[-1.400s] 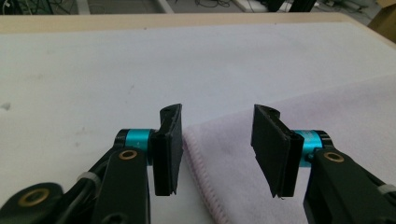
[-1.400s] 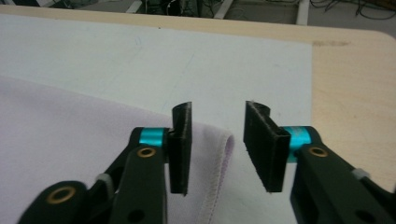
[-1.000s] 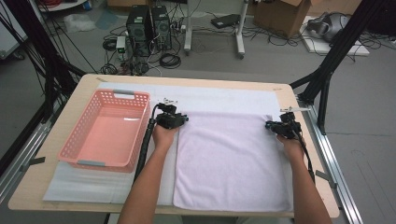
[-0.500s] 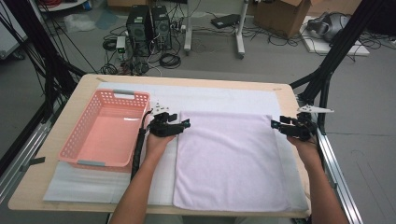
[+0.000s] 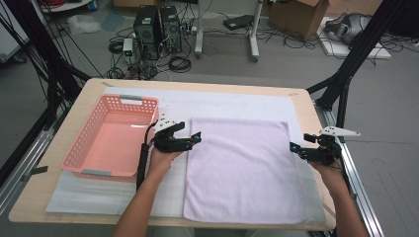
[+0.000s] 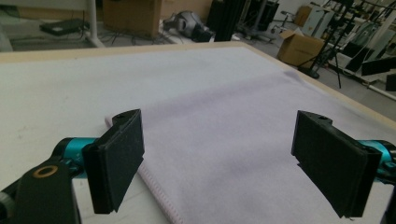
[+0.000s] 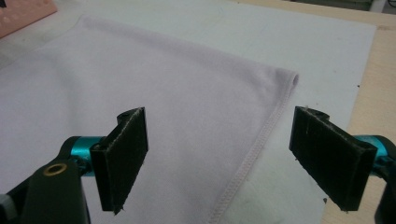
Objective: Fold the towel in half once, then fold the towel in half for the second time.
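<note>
Pale lilac towel [image 5: 244, 170] spread flat on the white mat [image 5: 232, 103] that covers most of the wooden bench [image 5: 306, 101], one short edge toward the person, the far edge about level with the middle of the pink basket [image 5: 111, 136]. Basket standing on the mat to the left of the towel, apart from it.

Left claw [image 5: 190, 139] hovering just off the towel's left edge near its far corner, released, jaws wide and just been opening, nothing pinched between them. In the left gripper view, left claw [image 6: 219, 163] with both black pads spread, the towel's stitched hem [image 6: 159, 196] running below and between them, the cloth lying untouched on the mat.

Right claw [image 5: 296, 148] at the towel's right edge, near the far right corner, likewise released, jaws wide and just been opening, nothing between the pads. In the right gripper view, right claw [image 7: 219, 158] above the towel's hem, the rounded corner [image 7: 292, 79] of the cloth lying flat beyond, the bare mat and a strip of bench wood to the right of it.

Both claws clear of the cloth, well apart from each other, the full width of the towel between them
</note>
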